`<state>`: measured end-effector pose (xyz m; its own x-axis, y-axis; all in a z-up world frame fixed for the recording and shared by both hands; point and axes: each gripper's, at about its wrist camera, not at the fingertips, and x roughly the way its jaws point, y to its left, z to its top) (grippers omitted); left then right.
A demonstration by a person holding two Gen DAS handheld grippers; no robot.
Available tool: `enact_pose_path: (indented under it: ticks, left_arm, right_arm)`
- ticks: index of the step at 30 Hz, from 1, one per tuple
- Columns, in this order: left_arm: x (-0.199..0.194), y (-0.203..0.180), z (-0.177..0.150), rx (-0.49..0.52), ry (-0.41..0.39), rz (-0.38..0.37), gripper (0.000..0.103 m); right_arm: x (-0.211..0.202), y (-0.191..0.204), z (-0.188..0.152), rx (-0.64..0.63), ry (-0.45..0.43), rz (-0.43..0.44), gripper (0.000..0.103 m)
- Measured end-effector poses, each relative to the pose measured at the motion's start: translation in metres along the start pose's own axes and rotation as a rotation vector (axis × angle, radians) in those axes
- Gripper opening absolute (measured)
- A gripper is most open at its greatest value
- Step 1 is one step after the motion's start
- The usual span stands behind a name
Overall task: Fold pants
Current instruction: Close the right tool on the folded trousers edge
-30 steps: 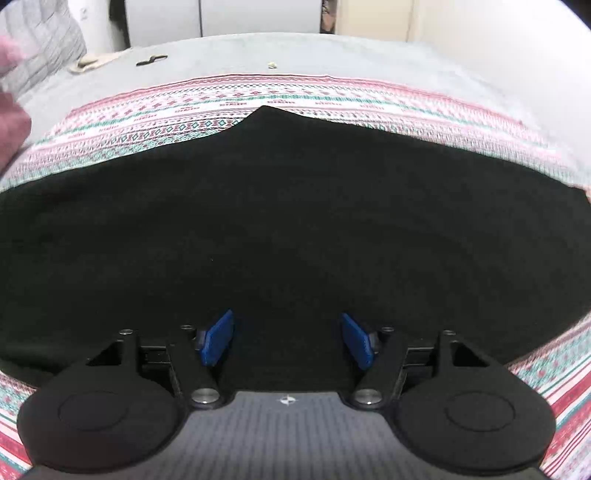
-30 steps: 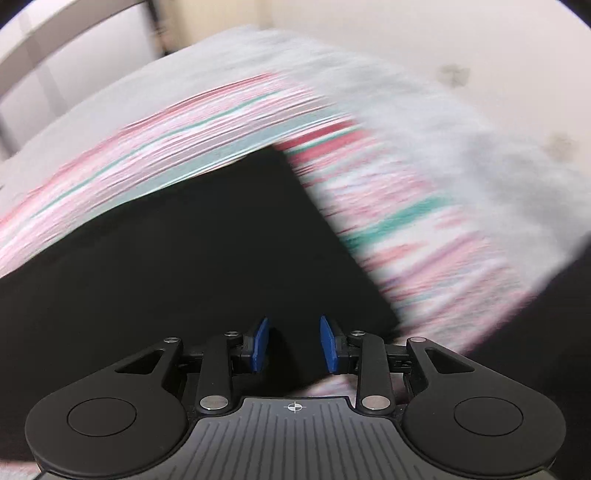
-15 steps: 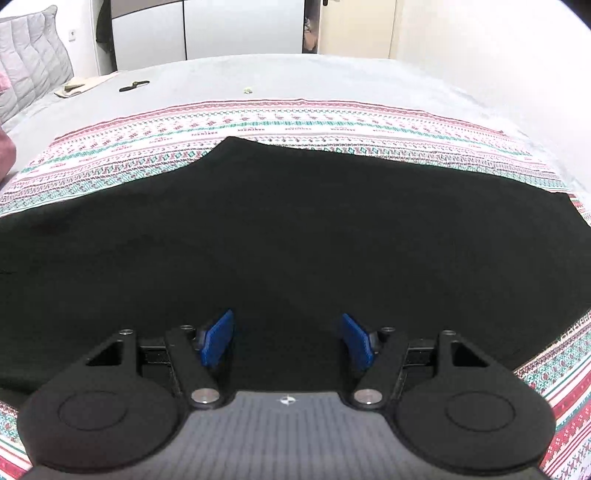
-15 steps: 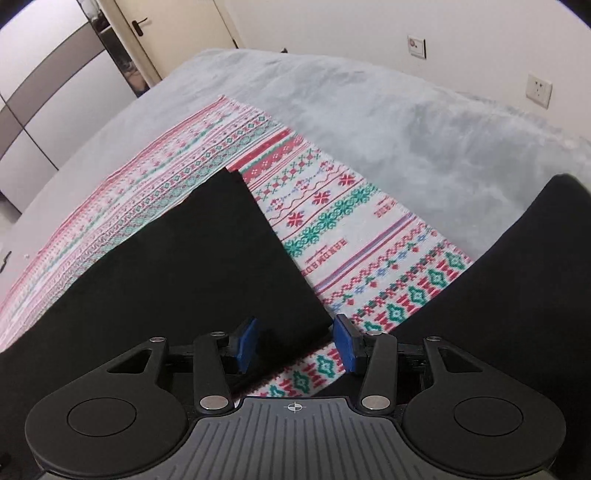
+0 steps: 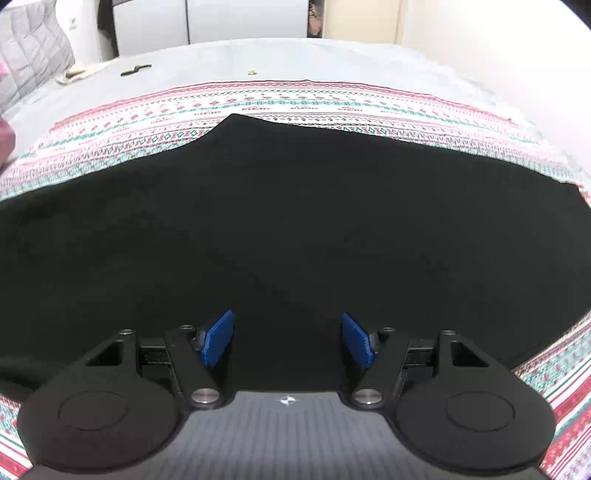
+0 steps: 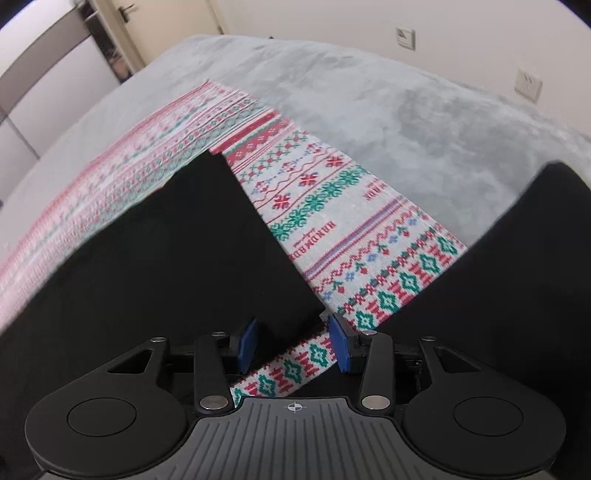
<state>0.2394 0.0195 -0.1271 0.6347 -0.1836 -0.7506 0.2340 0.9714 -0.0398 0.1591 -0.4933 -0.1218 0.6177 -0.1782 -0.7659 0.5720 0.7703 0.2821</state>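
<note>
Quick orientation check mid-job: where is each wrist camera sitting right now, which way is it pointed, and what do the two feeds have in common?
Left wrist: behind the open left gripper, low over the black pants, facing across the bed toward the wardrobe; only gripper shows.
Right wrist: behind the open right gripper, above a pants corner, facing the wall sockets; only gripper shows.
Shared: pants, patterned blanket, grey bedcover.

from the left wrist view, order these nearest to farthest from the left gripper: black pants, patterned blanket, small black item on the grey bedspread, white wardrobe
1. Black pants, right in front of the open left gripper.
2. Patterned blanket, the band beyond the pants' far edge.
3. Small black item, far left on the grey bedspread.
4. White wardrobe, past the bed at the back.
</note>
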Motion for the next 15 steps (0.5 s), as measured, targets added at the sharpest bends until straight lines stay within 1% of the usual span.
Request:
enact_pose_path:
  ticks: [1,3,6,11,12,14,15]
  left_arm:
    - [0.0,-0.001,-0.001,0.005,0.001,0.0,0.095]
    - [-0.001,-0.003,-0.001,0.007,0.002,-0.005,0.095]
    - [-0.004,-0.003,-0.001,-0.005,0.003,-0.015,0.095]
    - [-0.004,0.003,-0.001,-0.013,0.004,-0.02,0.095]
    - [0.002,0.006,0.005,-0.011,0.005,-0.021,0.095]
    - [0.004,0.007,0.006,-0.011,0.005,-0.023,0.095]
    - [0.004,0.007,0.006,-0.012,0.005,-0.024,0.095]
  right_arm:
    - [0.0,-0.001,0.001,0.022,-0.004,0.014,0.046]
    - [0.001,-0.004,0.001,0.054,-0.022,0.034,0.046]
    - [0.001,-0.003,0.0,0.074,-0.036,0.034,0.046]
    - [-0.002,-0.008,0.001,0.147,-0.05,0.063,0.042]
    - [-0.002,-0.009,0.001,0.16,-0.053,0.069,0.041]
    - [-0.001,-0.008,0.001,0.17,-0.057,0.058,0.029]
    - [0.0,-0.006,0.0,0.167,-0.059,0.055,0.027]
